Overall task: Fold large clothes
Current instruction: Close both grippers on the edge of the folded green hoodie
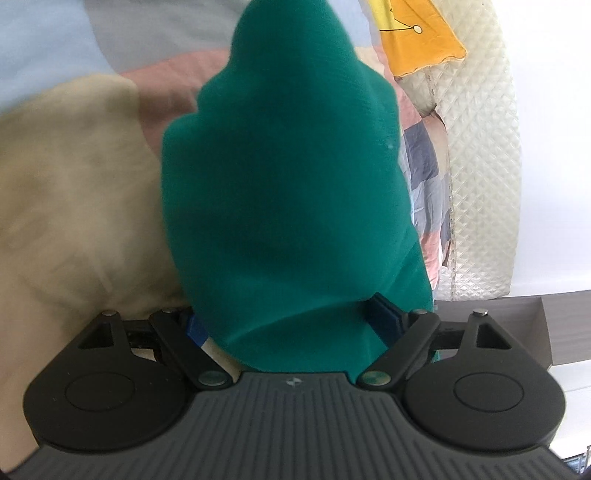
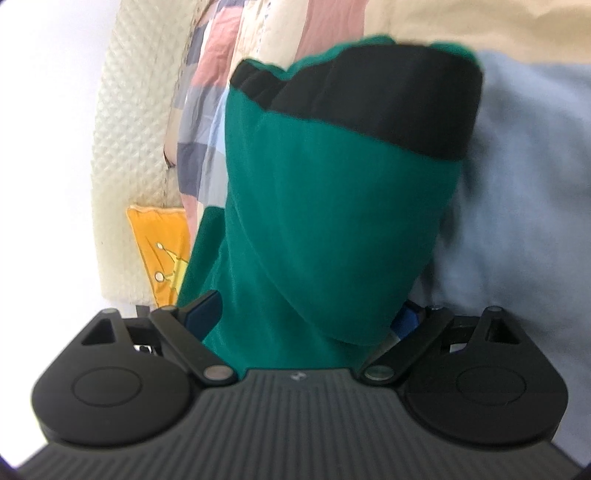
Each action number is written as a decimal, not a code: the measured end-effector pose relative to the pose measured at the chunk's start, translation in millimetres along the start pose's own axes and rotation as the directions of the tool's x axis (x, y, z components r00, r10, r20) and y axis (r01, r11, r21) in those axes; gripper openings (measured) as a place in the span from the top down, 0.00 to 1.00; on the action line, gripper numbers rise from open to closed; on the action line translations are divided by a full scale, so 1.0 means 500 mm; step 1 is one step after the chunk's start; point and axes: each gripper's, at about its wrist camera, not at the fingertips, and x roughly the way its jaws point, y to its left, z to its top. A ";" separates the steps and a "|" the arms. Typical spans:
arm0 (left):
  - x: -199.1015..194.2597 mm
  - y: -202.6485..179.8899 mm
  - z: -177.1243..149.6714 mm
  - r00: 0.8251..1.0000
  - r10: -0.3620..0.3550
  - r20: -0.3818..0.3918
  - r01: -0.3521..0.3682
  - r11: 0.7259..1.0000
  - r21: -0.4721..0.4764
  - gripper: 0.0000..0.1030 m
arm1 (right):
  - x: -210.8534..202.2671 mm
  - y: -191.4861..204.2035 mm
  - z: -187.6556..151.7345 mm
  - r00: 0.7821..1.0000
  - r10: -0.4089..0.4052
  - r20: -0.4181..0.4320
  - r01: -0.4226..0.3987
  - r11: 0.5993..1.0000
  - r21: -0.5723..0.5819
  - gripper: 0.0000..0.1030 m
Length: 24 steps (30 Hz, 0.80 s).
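Left jaws: standing wide. The green garment (image 1: 284, 184) fills the whole gap between them and lies over both fingers, so only the blue bases of the fingers (image 1: 386, 319) show at either edge. The tips are covered; I cannot tell whether the pads press on the cloth or merely carry it. The garment runs from my palm straight ahead in a bunched, tapering mass. A bed cover (image 1: 74, 184) in beige, pink and pale blue patches lies beyond and to the left of it. Ahead to the right are a yellow cushion (image 1: 417, 33) and cream padding (image 1: 480, 166).

Right jaws: also wide. The same garment sits between them and over them, folded in thick layers, with a black band (image 2: 388, 99) across its far end. One dark blue finger (image 2: 205, 308) shows at the left edge of the cloth; the other is mostly hidden. The pads are not visible, so the grip cannot be told. The picture is blurred. The pale blue patch of the bed cover lies to the right, the cushion and padding to the left.
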 end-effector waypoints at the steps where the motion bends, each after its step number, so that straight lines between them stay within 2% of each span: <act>1: 0.004 -0.007 0.000 1.000 0.005 0.002 -0.005 1.000 0.008 0.19 | 0.014 0.009 -0.005 1.000 -0.016 -0.014 0.016 1.000 -0.021 0.16; 5: 0.004 -0.027 -0.001 1.000 0.019 0.017 -0.020 0.999 0.042 0.32 | 0.022 0.013 -0.005 1.000 -0.024 -0.013 0.024 0.999 -0.028 0.26; 7: 0.000 -0.043 -0.006 0.999 0.031 0.034 -0.034 0.996 0.081 0.43 | 0.019 0.014 0.003 1.000 -0.021 -0.012 0.021 1.000 -0.020 0.37; 10: -0.021 -0.054 -0.018 0.998 0.025 0.052 -0.030 0.994 0.102 0.54 | 0.001 0.021 0.001 1.000 0.009 -0.004 -0.009 0.999 -0.032 0.48; 13: -0.033 -0.077 -0.021 0.997 0.016 0.077 -0.028 0.987 0.158 0.60 | -0.017 0.032 0.000 0.999 0.048 0.002 -0.047 0.995 -0.084 0.59; 16: -0.049 -0.094 -0.018 0.995 -0.018 0.095 -0.002 0.980 0.198 0.62 | -0.034 0.039 0.001 0.996 0.084 0.009 -0.083 0.991 -0.103 0.65; 19: -0.070 -0.111 -0.026 0.993 -0.059 0.106 0.033 0.972 0.234 0.64 | -0.049 0.044 0.000 0.993 0.115 0.018 -0.112 0.988 -0.108 0.68; 24: -0.121 -0.149 -0.053 0.990 -0.080 0.120 0.037 0.946 0.322 0.64 | -0.085 0.052 -0.001 0.991 0.133 0.020 -0.128 0.981 -0.147 0.69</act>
